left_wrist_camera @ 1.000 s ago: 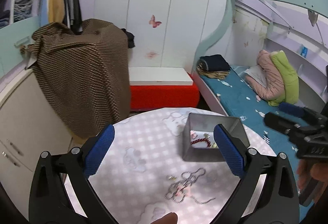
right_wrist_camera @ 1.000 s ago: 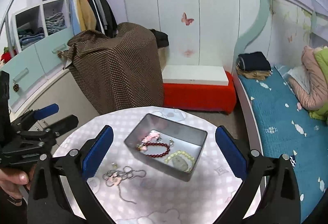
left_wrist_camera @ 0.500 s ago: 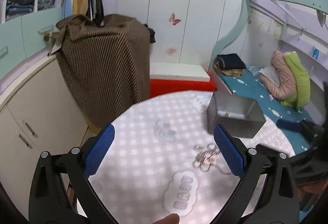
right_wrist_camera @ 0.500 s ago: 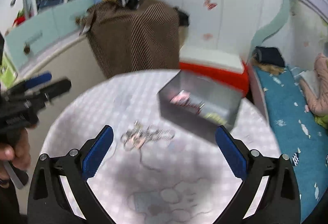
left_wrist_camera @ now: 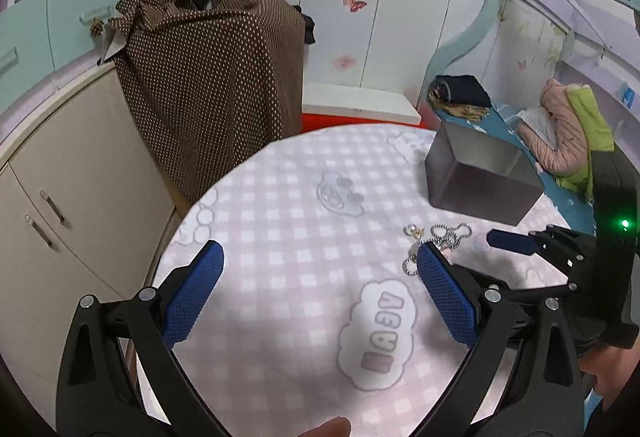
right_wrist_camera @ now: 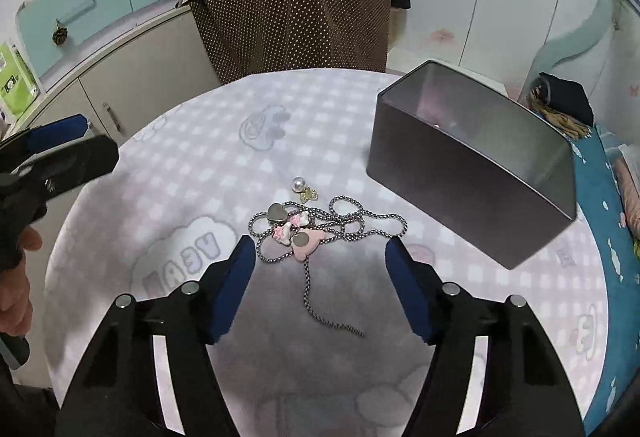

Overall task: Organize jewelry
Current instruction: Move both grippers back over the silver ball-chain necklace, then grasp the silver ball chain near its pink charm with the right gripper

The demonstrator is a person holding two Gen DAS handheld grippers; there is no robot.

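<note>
Necklace (right_wrist_camera: pixel 320 225) on table, beside tin (right_wrist_camera: pixel 472 173)

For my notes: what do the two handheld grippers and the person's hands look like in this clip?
Both grippers match: the left gripper and right gripper have black angular plastic arms with silver pivot screws and triangular cut-outs, ending in flat fingers with textured blue pads. Seen from the side, the right gripper's body shows a small green light. The left hand is bare; no cables or sleeves are visible.
</note>
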